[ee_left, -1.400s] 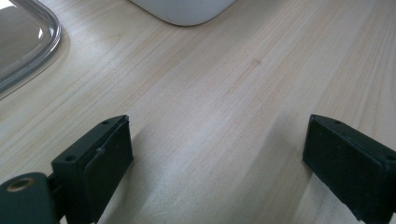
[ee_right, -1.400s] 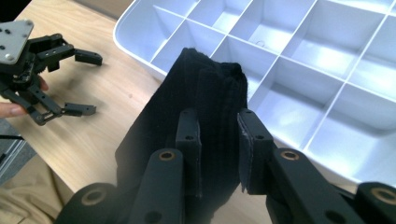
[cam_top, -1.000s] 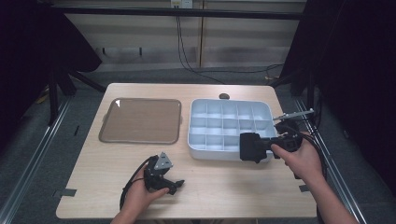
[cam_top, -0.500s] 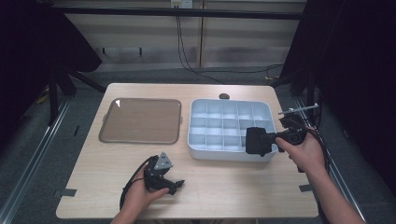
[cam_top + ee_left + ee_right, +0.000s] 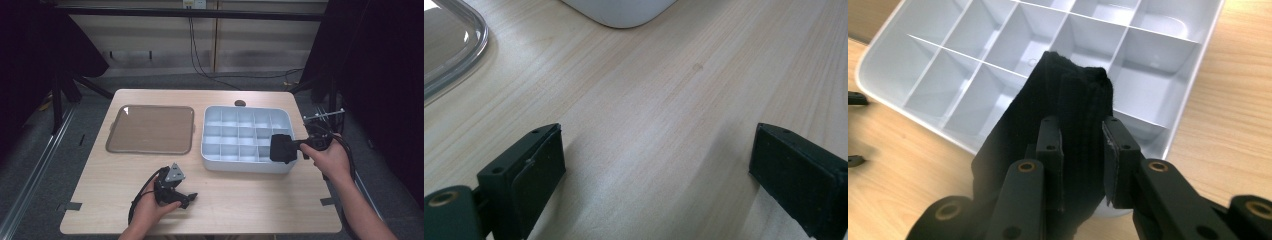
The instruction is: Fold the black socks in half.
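Your surface (image 5: 240, 200) carries a clear lid (image 5: 150, 129) and a white divided tray (image 5: 214, 150). Over the tray's near right compartments, your right gripper (image 5: 1082, 150) has its fingers (image 5: 1049, 145) pinched on a folded black sock (image 5: 1073, 97). The sock is soft, light and floppy, so grip its bunched fold; your left gripper (image 5: 656, 185) rests wide open, holding nothing.

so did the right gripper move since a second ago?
Yes. The right gripper, shut on the black cloth, shifted right and slightly toward the far edge, over the organizer's near-right compartments.
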The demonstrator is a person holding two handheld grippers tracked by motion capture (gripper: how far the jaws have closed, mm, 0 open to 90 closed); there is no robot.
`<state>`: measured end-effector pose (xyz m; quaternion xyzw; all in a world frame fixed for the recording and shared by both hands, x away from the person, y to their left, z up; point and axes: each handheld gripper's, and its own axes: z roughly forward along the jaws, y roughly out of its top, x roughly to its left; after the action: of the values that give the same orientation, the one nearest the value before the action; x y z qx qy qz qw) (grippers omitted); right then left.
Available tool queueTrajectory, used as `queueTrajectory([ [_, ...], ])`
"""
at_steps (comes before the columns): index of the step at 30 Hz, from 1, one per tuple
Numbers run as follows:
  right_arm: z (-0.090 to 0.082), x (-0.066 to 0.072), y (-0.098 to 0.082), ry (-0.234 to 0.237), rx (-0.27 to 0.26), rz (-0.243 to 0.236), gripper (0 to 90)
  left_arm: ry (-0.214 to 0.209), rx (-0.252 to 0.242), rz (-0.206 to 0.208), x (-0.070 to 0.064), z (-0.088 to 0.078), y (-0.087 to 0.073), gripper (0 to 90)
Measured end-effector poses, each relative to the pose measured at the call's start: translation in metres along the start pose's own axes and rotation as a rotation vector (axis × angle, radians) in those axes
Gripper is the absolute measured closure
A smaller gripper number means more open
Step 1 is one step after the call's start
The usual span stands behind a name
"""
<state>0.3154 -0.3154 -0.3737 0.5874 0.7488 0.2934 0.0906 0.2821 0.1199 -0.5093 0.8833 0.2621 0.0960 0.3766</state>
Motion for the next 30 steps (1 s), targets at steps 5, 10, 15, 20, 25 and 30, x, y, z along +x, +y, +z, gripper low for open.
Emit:
queueTrajectory([
  [5,0.004,-0.008,0.0,-0.015,0.013,0.011,73.4,0.0,0.001,0.001,0.0,0.0,0.0,7.0],
  [10,0.009,-0.015,-0.002,-0.028,0.025,0.022,73.4,-0.003,0.0,-0.003,0.0,0.0,0.0,6.9],
  [15,0.016,-0.019,-0.005,-0.035,0.039,0.019,73.4,-0.002,0.009,0.01,0.001,0.0,0.0,6.9],
  [20,0.021,-0.023,-0.008,-0.041,0.055,0.013,73.3,-0.003,0.009,0.01,0.001,0.0,0.0,6.9],
  [25,0.024,-0.025,-0.009,-0.044,0.067,0.013,73.2,-0.003,0.009,0.01,0.001,0.0,0.0,6.9],
  [30,0.027,-0.024,-0.009,-0.065,0.076,-0.016,72.9,-0.002,0.009,0.011,0.001,0.0,0.0,6.9],
])
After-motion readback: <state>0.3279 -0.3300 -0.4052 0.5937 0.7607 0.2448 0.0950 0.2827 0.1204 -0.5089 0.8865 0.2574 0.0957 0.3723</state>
